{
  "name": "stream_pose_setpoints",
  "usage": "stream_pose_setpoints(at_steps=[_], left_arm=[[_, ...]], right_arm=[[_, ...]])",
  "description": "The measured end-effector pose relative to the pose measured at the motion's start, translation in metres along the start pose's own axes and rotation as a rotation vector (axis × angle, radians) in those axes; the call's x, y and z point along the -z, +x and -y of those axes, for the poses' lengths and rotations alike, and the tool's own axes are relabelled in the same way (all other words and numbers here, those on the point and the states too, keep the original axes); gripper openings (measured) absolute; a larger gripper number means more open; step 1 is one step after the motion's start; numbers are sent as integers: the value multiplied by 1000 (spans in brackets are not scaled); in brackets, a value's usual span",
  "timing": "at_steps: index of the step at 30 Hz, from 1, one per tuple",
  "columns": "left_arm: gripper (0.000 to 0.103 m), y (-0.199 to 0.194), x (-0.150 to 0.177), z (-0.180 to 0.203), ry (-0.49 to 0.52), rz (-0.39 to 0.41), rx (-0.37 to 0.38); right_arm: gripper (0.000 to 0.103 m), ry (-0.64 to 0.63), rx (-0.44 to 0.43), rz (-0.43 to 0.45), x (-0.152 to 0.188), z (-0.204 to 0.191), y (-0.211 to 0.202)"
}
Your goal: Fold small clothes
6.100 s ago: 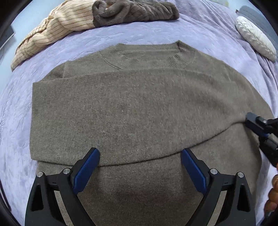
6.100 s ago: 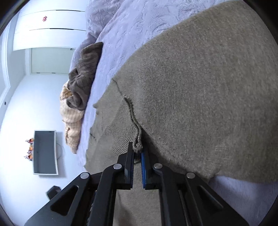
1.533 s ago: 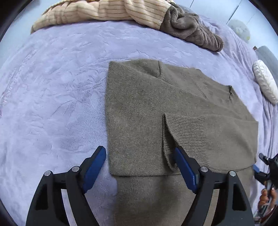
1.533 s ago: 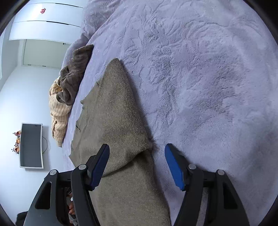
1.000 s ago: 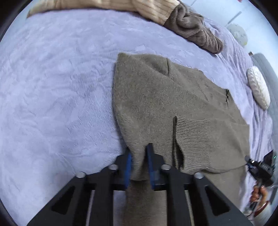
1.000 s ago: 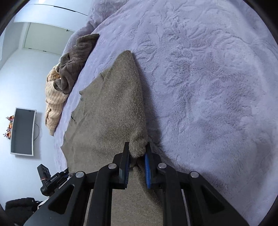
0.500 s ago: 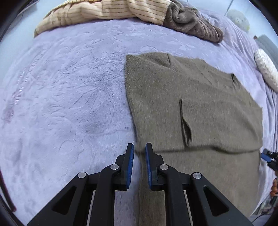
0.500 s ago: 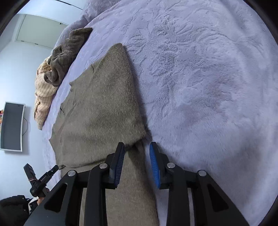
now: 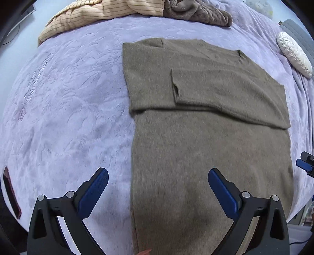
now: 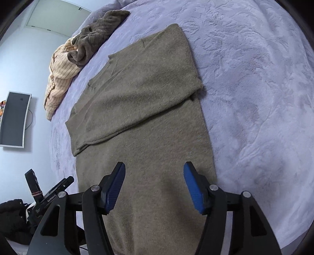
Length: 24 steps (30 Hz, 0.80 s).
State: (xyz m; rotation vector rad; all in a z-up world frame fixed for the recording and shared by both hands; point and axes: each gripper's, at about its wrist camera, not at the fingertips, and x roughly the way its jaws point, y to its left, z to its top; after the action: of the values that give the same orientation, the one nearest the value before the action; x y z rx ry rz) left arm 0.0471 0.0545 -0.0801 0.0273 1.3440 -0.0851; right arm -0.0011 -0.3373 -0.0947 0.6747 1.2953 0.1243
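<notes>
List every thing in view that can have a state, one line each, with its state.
Sweater: flat on the bed, sleeves folded in, lower half not yet folded up.
Left gripper: jaws opening, over the sweater's edge, nothing gripped.
Right gripper: jaws opening, over the sweater, nothing gripped.
Striped garment: crumpled at the far edge.
Brown garment: bunched beside the striped one.
Blanket: spread, wrinkled.
Screen: dark.
</notes>
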Motion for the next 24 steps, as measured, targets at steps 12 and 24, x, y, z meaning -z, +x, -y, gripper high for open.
stream_pose_setpoints(at_steps=[12, 24], left_arm=[[102, -18, 45, -2, 1, -82, 3], [102, -37, 61, 14, 48, -81, 54]], right_arm=[[79, -99, -3, -69, 52, -37, -4], [103, -87, -65, -109, 75, -47, -9]])
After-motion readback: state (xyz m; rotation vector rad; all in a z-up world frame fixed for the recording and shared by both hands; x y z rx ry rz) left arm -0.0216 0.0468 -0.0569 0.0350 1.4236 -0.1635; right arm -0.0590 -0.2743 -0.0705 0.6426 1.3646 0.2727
